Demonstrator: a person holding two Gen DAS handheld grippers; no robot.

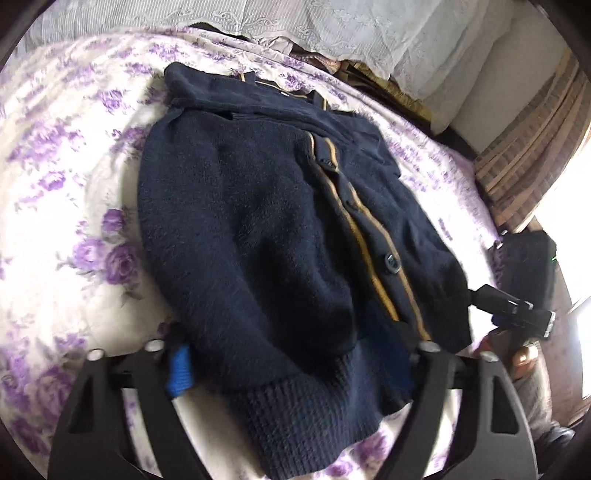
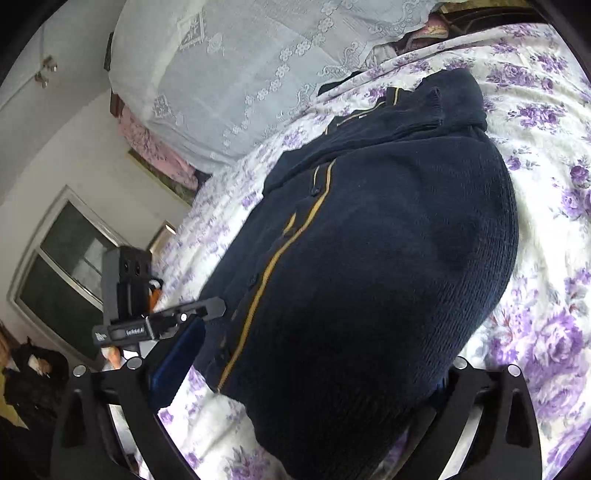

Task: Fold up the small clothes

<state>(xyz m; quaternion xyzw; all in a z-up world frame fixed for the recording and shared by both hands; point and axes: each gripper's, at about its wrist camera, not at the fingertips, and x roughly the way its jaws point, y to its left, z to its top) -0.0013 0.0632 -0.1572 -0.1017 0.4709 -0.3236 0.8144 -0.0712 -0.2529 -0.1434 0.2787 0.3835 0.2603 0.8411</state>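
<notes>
A navy knitted cardigan (image 1: 266,229) (image 2: 369,258) with tan stripes along its buttoned front lies flat on the bed. Its sleeves are folded across the chest near the collar, and one cuff (image 2: 432,107) shows there. My left gripper (image 1: 295,354) is open wide at the ribbed hem, which lies between its jaws. The blue pad (image 1: 179,369) stands just clear of the knit. My right gripper (image 2: 306,369) is open too, straddling the hem's other end, its blue pad (image 2: 177,362) apart from the cloth. Each view shows the other gripper beside the cardigan's edge.
The bedspread (image 1: 74,221) (image 2: 546,295) is white with purple flowers. A pile of bedding under lace cloth (image 1: 351,33) (image 2: 240,74) runs along the far side. A window (image 2: 62,266) is set in the wall beyond the bed's edge.
</notes>
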